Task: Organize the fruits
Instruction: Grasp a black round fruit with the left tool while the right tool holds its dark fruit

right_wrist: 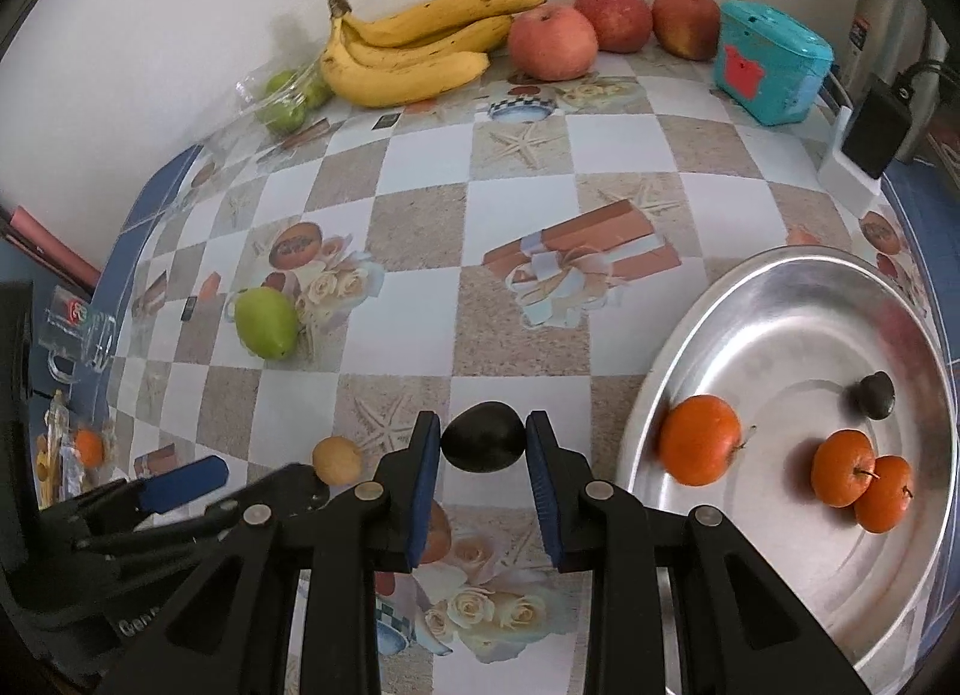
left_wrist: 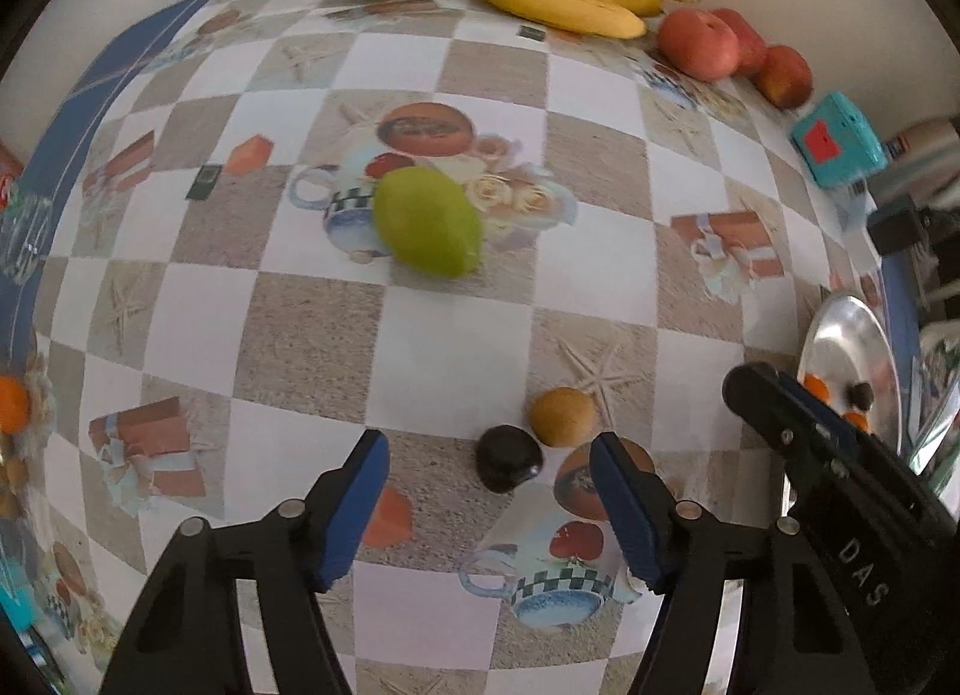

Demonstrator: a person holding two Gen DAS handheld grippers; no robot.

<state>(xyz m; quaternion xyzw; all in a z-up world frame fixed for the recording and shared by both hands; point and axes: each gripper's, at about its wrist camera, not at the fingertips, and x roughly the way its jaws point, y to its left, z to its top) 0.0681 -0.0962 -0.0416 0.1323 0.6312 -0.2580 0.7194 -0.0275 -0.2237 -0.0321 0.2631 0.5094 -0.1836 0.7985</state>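
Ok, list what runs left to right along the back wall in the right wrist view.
Bagged green fruit → bananas → pale red apple → second apple → third apple → turquoise box.

White letters "DAS" on the black body of the right gripper [left_wrist: 798, 431]. Partial "Gen" on the left gripper [right_wrist: 180, 479]. Nothing else legible.

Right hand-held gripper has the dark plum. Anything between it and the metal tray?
Nothing visible. The right hand-held gripper is shut on the dark plum, and only bare tablecloth lies between it and the metal tray. The nearest orange sits just inside the tray's near rim.
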